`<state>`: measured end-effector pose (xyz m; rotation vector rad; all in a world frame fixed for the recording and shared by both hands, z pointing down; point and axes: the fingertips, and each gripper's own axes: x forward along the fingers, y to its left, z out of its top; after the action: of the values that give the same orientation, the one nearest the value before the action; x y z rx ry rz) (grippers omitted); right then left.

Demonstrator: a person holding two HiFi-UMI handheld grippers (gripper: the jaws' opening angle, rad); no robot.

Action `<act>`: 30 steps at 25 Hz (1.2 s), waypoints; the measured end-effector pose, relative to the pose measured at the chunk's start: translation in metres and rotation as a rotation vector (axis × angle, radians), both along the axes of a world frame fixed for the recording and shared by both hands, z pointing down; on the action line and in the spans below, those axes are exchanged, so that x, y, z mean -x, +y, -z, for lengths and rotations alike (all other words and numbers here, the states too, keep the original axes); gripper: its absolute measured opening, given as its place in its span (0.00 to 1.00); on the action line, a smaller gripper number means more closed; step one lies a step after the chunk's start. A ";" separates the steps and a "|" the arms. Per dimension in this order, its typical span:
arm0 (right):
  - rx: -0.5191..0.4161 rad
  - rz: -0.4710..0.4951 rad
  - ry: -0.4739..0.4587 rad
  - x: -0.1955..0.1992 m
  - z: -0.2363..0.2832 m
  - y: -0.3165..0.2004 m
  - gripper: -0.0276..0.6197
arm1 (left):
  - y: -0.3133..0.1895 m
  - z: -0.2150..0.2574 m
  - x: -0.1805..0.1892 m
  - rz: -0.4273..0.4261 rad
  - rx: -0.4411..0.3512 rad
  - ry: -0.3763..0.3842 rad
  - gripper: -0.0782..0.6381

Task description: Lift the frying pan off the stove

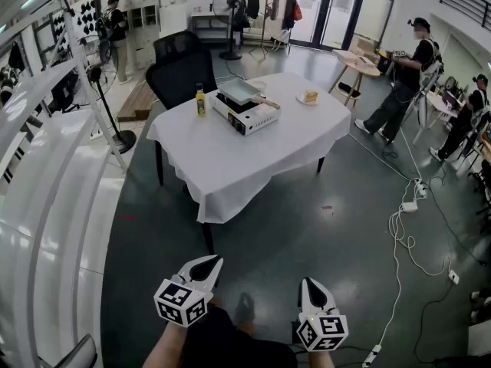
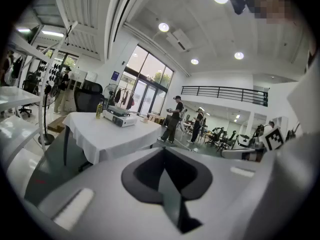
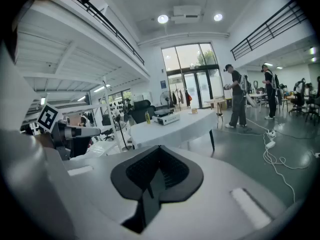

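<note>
A square grey frying pan (image 1: 239, 90) sits on a white portable stove (image 1: 249, 116) on the white-clothed table (image 1: 230, 167), far ahead of me. Both grippers hang low over the dark floor, well short of the table. The left gripper (image 1: 209, 264) is shut with nothing between its jaws, and so is the right gripper (image 1: 308, 284). In the left gripper view the left gripper (image 2: 163, 151) points toward the table, and the stove (image 2: 120, 119) is small in the distance. The right gripper (image 3: 159, 149) in its own view also faces the stove (image 3: 167, 118).
A yellow bottle (image 1: 200, 102) stands left of the stove, and a plate with cake (image 1: 309, 96) lies to its right. Black office chairs (image 1: 180, 75) stand behind the table. White rails (image 1: 46, 175) run along the left. Cables (image 1: 406, 228) trail on the floor at right, near standing people (image 1: 403, 83).
</note>
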<state>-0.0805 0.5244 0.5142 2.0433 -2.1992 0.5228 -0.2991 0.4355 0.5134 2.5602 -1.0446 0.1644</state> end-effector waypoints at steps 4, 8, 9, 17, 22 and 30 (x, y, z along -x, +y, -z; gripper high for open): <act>-0.029 -0.008 0.037 -0.004 0.008 0.013 0.05 | 0.015 0.003 -0.016 -0.023 0.000 0.007 0.19; -0.020 0.014 0.031 -0.004 0.002 0.024 0.05 | 0.034 -0.001 -0.033 -0.063 0.006 0.018 0.19; -0.019 0.013 0.022 -0.005 0.000 0.026 0.05 | 0.039 -0.002 -0.037 -0.071 0.008 0.022 0.19; -0.011 0.017 -0.009 -0.013 -0.003 0.036 0.05 | 0.047 0.008 -0.057 -0.095 0.026 0.069 0.28; -0.006 0.002 -0.017 -0.025 -0.006 0.033 0.05 | 0.035 0.016 -0.069 -0.105 0.009 0.125 0.71; 0.024 -0.012 -0.021 -0.041 -0.020 -0.003 0.05 | -0.006 -0.005 -0.097 -0.168 0.038 0.094 0.71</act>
<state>-0.0396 0.5217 0.5346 2.0499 -2.1820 0.5718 -0.2023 0.4299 0.5183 2.5930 -0.7849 0.1055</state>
